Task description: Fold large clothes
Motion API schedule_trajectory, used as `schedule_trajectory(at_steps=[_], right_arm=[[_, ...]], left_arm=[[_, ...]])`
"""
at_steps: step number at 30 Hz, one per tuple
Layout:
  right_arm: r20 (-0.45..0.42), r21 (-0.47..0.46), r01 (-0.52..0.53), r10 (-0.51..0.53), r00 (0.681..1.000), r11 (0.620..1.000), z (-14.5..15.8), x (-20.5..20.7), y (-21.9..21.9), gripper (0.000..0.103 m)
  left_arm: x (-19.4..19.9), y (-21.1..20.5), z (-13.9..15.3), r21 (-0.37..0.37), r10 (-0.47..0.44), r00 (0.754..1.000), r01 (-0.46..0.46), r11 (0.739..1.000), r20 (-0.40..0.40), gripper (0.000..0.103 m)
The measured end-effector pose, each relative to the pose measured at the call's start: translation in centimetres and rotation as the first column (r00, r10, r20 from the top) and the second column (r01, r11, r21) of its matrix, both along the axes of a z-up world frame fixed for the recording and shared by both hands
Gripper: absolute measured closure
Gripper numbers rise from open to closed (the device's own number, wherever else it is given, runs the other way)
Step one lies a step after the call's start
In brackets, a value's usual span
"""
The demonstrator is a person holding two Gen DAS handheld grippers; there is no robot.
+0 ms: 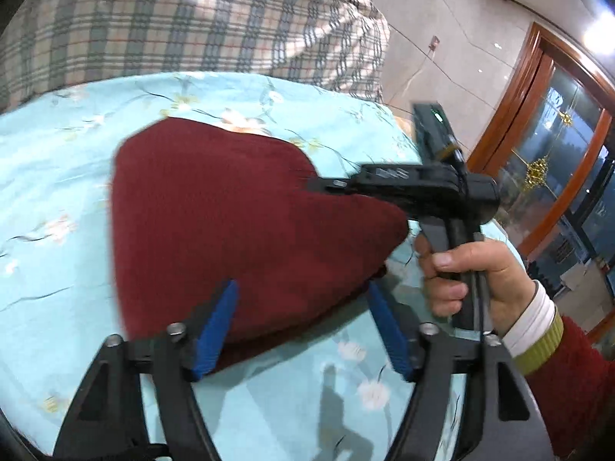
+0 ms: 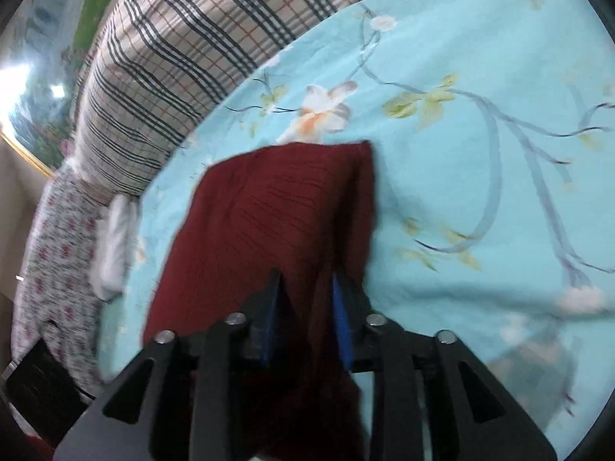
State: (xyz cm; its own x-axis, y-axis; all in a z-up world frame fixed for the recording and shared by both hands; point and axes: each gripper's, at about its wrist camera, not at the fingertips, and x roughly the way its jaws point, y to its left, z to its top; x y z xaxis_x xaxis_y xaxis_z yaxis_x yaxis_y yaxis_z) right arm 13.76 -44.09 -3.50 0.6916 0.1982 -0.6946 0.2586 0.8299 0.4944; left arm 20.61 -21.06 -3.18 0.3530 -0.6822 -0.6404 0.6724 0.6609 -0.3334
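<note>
Right gripper (image 2: 305, 299): blue pads closed on a fold of the dark red garment (image 2: 269, 223), which is lifted at that edge and slopes down onto the light blue floral bedsheet (image 2: 480, 153). Left gripper (image 1: 303, 326): jaws spread wide, nothing held; the garment's near edge is seen between and just beyond its pads. The right hand (image 1: 472, 276) is seen on its gripper's handle. A plaid quilt (image 1: 184, 23) is bunched behind the sheet.

Light blue floral bedsheet (image 2: 461, 176) across centre; plaid quilt (image 1: 184, 19) along top; wooden-framed glass door (image 1: 557, 161) at right.
</note>
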Motion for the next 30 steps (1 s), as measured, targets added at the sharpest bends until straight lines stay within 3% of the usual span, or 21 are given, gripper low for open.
schedule_trajectory(at_steps=[4, 7, 9, 12, 15, 17, 21, 24, 25, 27, 30], right_arm=[[0.024, 0.042, 0.016, -0.017, 1.000, 0.999, 0.4, -1.9, -0.2, 0.047], [0.053, 0.131, 0.007, -0.014, 0.999, 0.991, 0.1, -2.0, -0.6, 0.034], [0.037, 0.158, 0.002, -0.008, 0.999, 0.987, -0.2, -1.3, -0.6, 0.031], [0.020, 0.186, -0.011, 0.007, 1.000, 0.982, -0.6, -0.2, -0.4, 0.031], [0.006, 0.206, -0.029, 0.028, 1.000, 0.978, -0.8, 0.9, -0.2, 0.031], [-0.008, 0.197, -0.050, 0.052, 0.999, 0.979, -1.0, 1.7, 0.1, 0.029], [-0.027, 0.222, -0.083, 0.092, 0.995, 0.971, -2.0, 3.2, 0.2, 0.028], [-0.031, 0.236, -0.095, 0.105, 0.994, 0.967, -2.4, 4.0, 0.4, 0.031], [-0.042, 0.223, -0.096, 0.108, 0.993, 0.970, -2.4, 4.2, 0.6, 0.035], [-0.052, 0.225, -0.103, 0.117, 0.992, 0.969, -2.6, 4.4, 0.8, 0.053], [-0.025, 0.222, -0.107, 0.116, 0.993, 0.969, -1.7, 3.7, 1.3, 0.068]], left_arm=[[1.5, 3.9, 0.4, -0.014, 0.110, 0.992, -0.111, 0.994, -0.057, 0.017], [4.5, 6.0, -0.6, -0.037, 0.190, 0.969, -0.198, 0.980, -0.156, 0.012], [6.9, 6.6, -2.0, -0.065, 0.185, 0.945, -0.210, 0.976, -0.271, 0.012], [10.4, 7.3, -4.7, -0.103, 0.168, 0.884, -0.234, 0.967, -0.436, 0.012], [13.0, 7.3, -7.5, -0.148, 0.114, 0.818, -0.235, 0.961, -0.563, 0.009], [14.0, 6.5, -8.9, -0.165, 0.067, 0.790, -0.209, 0.964, -0.610, 0.006], [14.2, 3.5, -8.5, -0.108, 0.043, 0.834, -0.121, 0.987, -0.550, 0.005], [14.2, 2.2, -8.6, -0.108, 0.021, 0.849, -0.092, 0.990, -0.528, 0.013], [14.1, 2.0, -8.5, -0.110, 0.018, 0.857, -0.087, 0.990, -0.515, 0.018], [13.9, 2.0, -8.2, -0.118, 0.020, 0.870, -0.089, 0.989, -0.493, 0.026], [12.8, 2.7, -7.1, -0.126, 0.034, 0.897, -0.100, 0.987, -0.440, 0.040]])
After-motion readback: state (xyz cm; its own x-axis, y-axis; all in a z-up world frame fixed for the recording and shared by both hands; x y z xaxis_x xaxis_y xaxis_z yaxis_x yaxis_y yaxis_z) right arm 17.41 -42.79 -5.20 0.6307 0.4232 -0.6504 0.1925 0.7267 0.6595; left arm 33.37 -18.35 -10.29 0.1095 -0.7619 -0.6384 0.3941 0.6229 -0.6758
